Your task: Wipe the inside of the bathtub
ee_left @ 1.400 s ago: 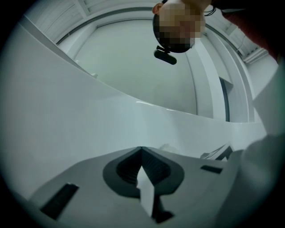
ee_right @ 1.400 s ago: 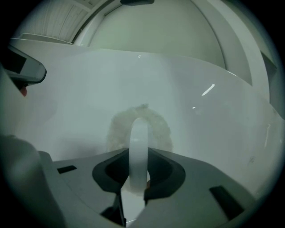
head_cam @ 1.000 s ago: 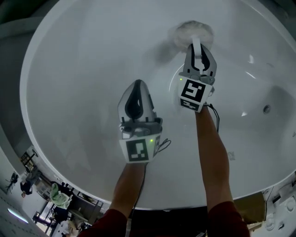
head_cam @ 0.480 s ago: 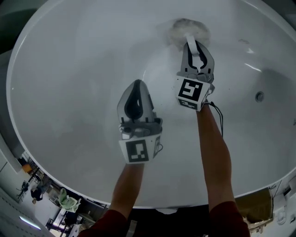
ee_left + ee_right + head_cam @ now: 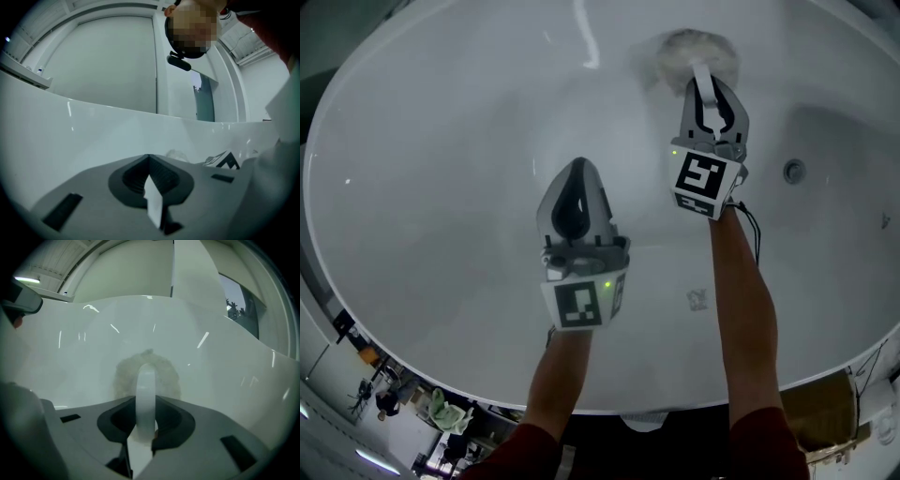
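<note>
While the left gripper stayed pressed together, the right gripper, pinching the scrubber handle, had nudged the fluffy pad toward one o'clock inside the bathtub.

The white oval bathtub fills almost the whole head view, its inner surface smooth and glossy. At upper centre-right a fluffy wiping pad lies against the inner wall. A round metal fitting sits in the wall at right. A small printed mark shows lower right of centre.
</note>
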